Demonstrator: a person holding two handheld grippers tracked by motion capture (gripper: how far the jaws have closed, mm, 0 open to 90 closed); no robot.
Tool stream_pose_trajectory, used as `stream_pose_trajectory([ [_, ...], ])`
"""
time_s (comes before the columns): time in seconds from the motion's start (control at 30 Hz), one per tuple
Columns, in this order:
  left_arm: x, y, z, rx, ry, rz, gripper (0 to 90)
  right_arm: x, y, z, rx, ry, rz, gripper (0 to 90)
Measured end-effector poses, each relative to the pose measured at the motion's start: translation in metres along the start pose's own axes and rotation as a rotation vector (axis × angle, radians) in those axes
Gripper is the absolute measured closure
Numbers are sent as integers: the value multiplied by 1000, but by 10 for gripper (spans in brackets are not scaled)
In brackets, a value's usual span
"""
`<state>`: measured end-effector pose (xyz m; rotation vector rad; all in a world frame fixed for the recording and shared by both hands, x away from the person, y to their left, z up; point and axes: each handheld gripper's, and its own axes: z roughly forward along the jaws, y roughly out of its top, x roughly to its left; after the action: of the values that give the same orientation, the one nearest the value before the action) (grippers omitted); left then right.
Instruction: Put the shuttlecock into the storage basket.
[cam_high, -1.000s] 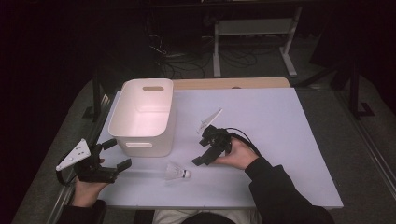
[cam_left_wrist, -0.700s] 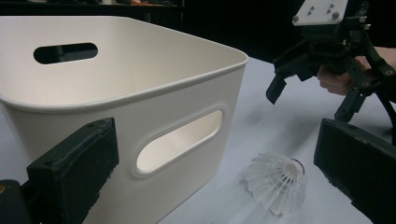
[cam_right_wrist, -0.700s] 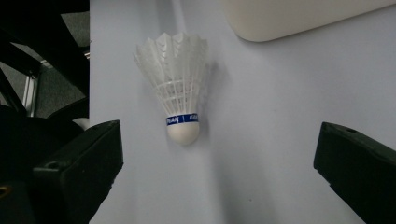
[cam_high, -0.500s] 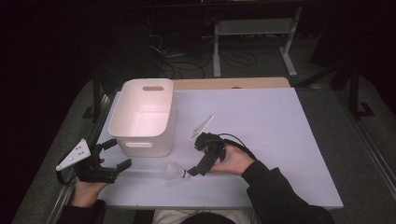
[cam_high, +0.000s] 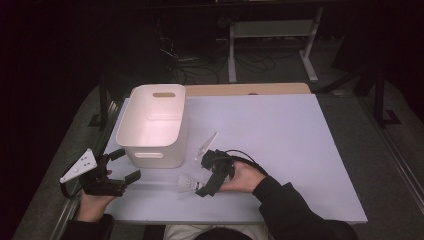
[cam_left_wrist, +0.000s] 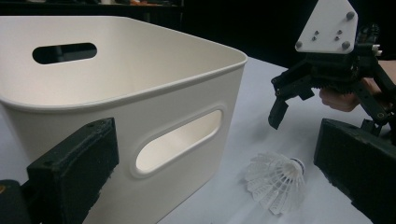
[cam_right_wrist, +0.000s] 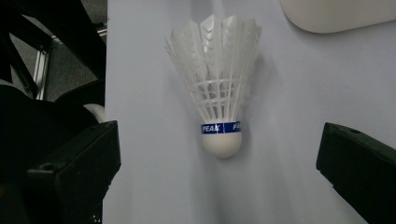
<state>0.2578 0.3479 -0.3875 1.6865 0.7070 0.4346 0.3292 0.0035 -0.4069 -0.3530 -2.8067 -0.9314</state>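
Observation:
A white feather shuttlecock (cam_high: 187, 183) with a blue band lies on its side on the white table (cam_high: 290, 135), just in front of the white bin (cam_high: 152, 125). My right gripper (cam_high: 201, 176) stands open right beside it; its jaws have just been opening wider. In the right gripper view the shuttlecock (cam_right_wrist: 219, 93) lies ahead of the right gripper (cam_right_wrist: 217, 172), cork toward the gap, touched by neither pad. My left gripper (cam_high: 127, 164) rests open at the table's left front corner, near the bin (cam_left_wrist: 116, 93). From there I see the shuttlecock (cam_left_wrist: 275, 182) and the right gripper (cam_left_wrist: 327, 84).
The bin stands empty with handle slots in its short walls. A wooden strip (cam_high: 245, 89) runs along the table's far edge. On the dark floor beyond it are a metal stand (cam_high: 272, 30) and cables. To the right the table top is bare.
My right gripper has moved left and toward the table's near edge, ending beside the shuttlecock. The shuttlecock, the bin and my left gripper have stayed put.

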Motion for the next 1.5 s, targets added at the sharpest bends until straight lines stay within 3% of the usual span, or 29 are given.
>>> stream_pose_trajectory([
  [0.63,0,0,0,-2,-1,-1,0,1,-4,19,20,-2,-18,3],
  [0.9,0,0,0,-3,0,-1,0,1,-6,19,-11,-8,-40,126],
  [1.2,0,0,0,-2,0,0,0,1,-8,22,1,-14,-45,201],
  [1.5,0,0,0,-1,-1,1,0,0,-9,26,11,-26,-51,376],
])
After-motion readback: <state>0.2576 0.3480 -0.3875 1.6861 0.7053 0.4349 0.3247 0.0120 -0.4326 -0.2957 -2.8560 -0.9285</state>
